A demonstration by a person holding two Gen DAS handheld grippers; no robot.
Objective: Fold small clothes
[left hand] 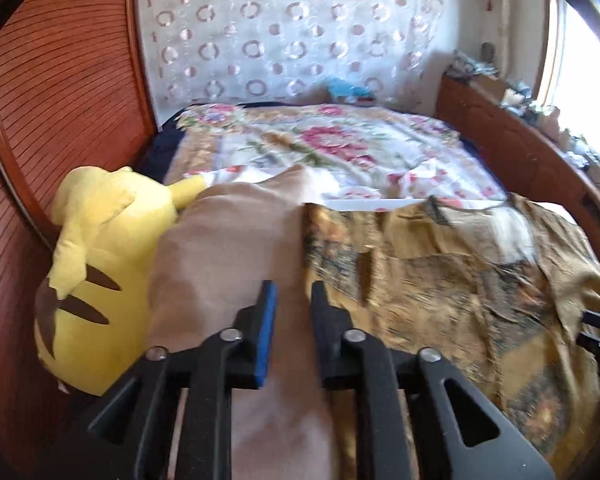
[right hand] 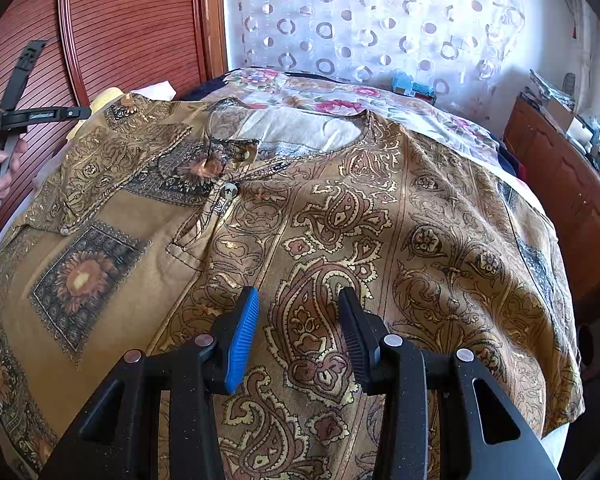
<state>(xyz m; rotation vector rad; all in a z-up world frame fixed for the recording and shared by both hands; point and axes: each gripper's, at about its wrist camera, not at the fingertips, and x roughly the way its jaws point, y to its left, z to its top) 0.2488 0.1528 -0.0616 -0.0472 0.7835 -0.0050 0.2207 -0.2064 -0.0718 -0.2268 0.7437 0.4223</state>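
We hover both open claws, left (left hand: 292, 300) and right (right hand: 300, 316), over the shirt (right hand: 340, 220), plush toy (left hand: 100, 248) at nine o'clock.

Yellow plush toy (left hand: 100, 264), floral bedspread (left hand: 320, 148)

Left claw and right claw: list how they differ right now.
The left claw has a narrow gap between its fingers; the right claw gapes wider. The left claw hangs over plain beige cloth, the right claw over the paisley shirt. Both are open, holding nothing, each with one blue pad.

Gold paisley shirt (right hand: 340, 240) flat on bed
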